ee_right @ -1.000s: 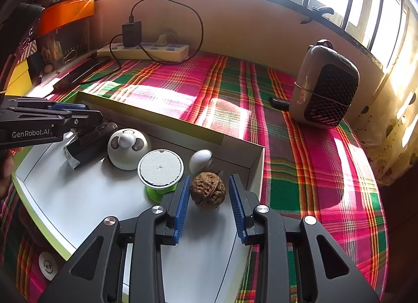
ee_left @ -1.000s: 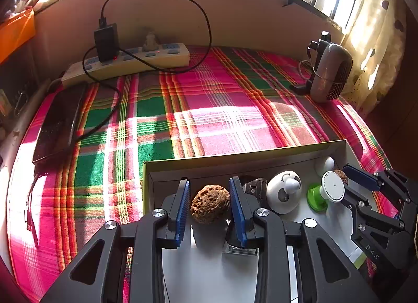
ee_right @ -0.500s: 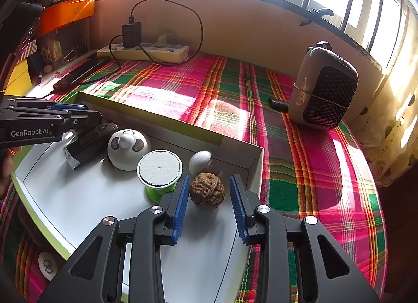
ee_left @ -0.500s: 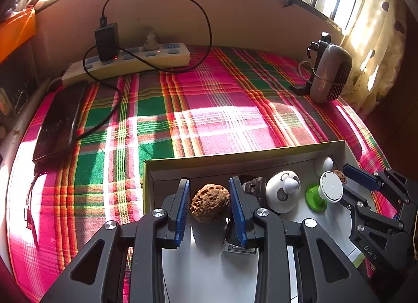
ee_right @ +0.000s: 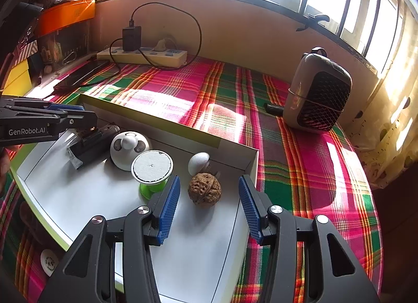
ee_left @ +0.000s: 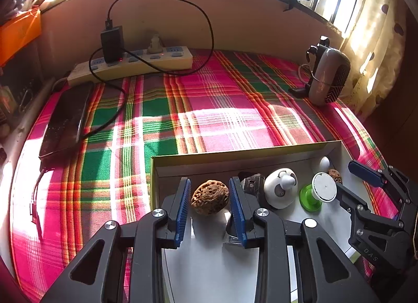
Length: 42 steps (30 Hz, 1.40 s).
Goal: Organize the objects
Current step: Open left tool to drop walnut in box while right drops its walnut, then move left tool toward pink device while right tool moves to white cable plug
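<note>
A white tray with a yellow-green rim [ee_left: 235,152] lies on the plaid cloth. My left gripper [ee_left: 209,181] is shut on a brown walnut [ee_left: 209,197] just above the tray's left end; both blue pads touch it. In the right wrist view a second walnut [ee_right: 204,190] rests on the tray floor near the right wall. My right gripper [ee_right: 209,179] straddles it with its jaws opening, and neither pad touches the nut. The tray also holds a white dome toy [ee_right: 129,146], a white disc on a green base [ee_right: 152,165], a small white ball [ee_right: 198,160] and a black object [ee_right: 91,143].
A power strip [ee_left: 130,64] with a black charger [ee_left: 112,43] and looping cable runs along the back wall. A dark phone [ee_left: 65,120] lies at the left. A small grey heater [ee_right: 317,91] stands at the right. A round white sticker [ee_right: 49,261] lies beside the tray.
The right gripper's jaws have spread wide, leaving the second walnut free on the tray floor. The left gripper and its walnut have not moved.
</note>
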Each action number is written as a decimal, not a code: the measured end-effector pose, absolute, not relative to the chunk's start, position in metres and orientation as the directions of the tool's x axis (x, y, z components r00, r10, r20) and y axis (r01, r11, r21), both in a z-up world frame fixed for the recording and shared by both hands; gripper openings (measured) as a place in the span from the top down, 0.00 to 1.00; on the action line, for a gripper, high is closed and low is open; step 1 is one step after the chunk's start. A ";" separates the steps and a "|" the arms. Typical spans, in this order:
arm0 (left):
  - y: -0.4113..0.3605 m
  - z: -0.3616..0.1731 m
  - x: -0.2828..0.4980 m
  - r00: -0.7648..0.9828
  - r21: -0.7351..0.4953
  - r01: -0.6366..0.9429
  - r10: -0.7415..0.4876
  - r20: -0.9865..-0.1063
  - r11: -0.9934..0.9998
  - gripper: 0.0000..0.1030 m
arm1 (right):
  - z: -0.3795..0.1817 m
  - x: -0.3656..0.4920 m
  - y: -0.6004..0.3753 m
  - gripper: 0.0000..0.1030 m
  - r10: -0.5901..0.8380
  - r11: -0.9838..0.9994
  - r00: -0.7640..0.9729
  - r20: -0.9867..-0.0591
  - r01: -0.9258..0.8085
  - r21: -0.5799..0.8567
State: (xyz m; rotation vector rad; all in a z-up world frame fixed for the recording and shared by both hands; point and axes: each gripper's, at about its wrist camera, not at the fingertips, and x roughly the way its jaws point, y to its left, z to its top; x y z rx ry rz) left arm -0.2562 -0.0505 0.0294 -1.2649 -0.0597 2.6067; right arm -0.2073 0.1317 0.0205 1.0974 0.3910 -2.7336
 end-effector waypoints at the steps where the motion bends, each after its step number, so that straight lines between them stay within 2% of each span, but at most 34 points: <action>1: -0.051 0.031 -0.254 -0.601 -0.140 -0.194 0.231 -0.765 -0.971 0.72 | 0.021 -0.206 0.132 0.53 -0.059 -0.952 -0.716 -0.696 0.250 -0.176; 24: -0.060 0.062 -0.191 -0.684 -0.110 -0.174 0.200 -0.702 -0.979 0.72 | 0.043 -0.166 0.140 0.53 -0.058 -0.973 -0.747 -0.663 0.192 -0.131; 28: -0.060 0.064 -0.178 -0.702 -0.071 -0.167 0.170 -0.692 -0.983 0.72 | 0.048 -0.155 0.141 0.53 -0.061 -0.975 -0.753 -0.655 0.185 -0.121; 42: -0.077 0.061 -0.137 -0.707 -0.128 -0.153 0.199 -0.679 -0.980 0.72 | 0.051 -0.123 0.141 0.53 -0.086 -0.976 -0.754 -0.651 0.196 -0.097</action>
